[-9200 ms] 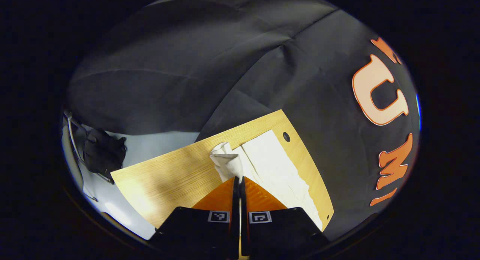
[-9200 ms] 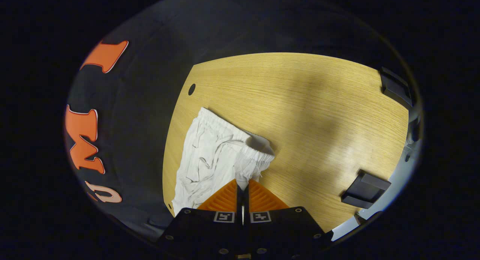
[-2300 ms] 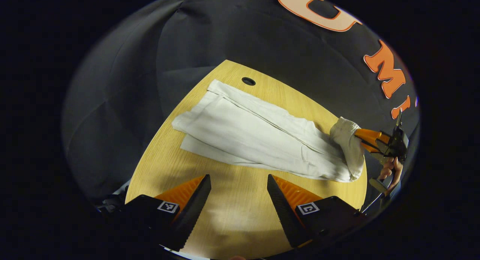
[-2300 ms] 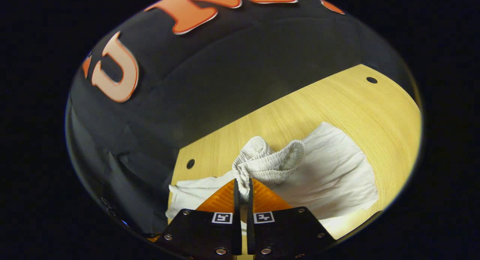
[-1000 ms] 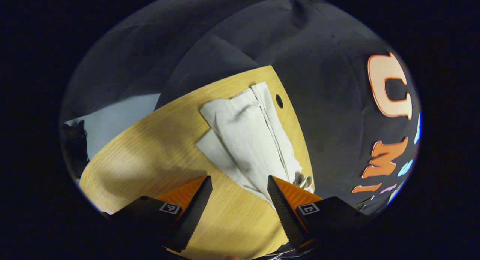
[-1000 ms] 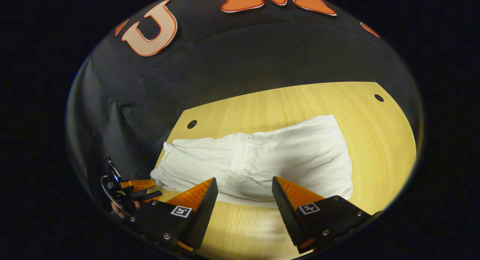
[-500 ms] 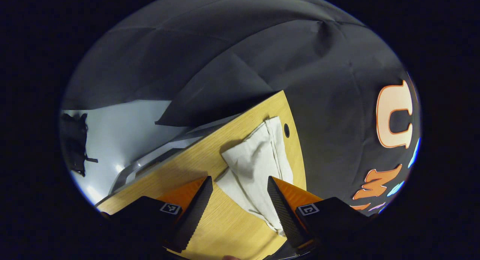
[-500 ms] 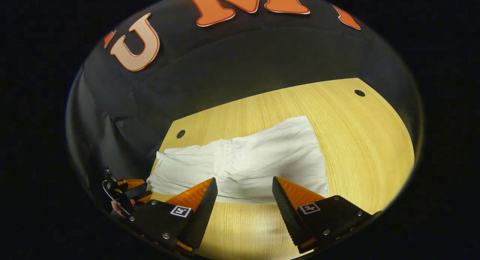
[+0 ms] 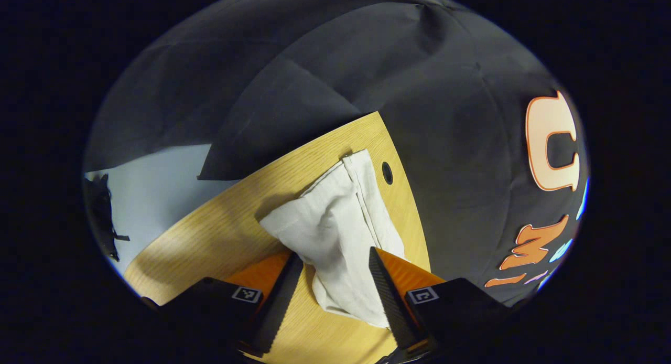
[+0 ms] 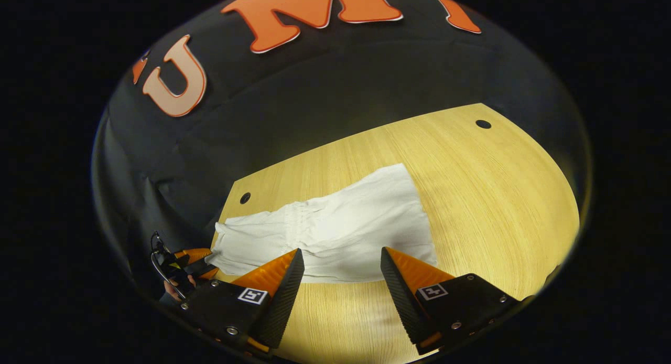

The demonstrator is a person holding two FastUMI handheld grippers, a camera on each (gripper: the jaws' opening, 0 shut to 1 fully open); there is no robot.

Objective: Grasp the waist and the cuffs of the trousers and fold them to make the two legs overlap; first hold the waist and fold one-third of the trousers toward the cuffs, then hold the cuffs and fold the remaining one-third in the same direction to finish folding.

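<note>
Bare table [image 10: 493, 196] around the trousers [image 10: 341, 233].

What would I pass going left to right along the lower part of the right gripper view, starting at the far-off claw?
left claw at the trousers' end → hole in the table → white trousers lying flat → bare wooden table → hole near the far right corner
</note>
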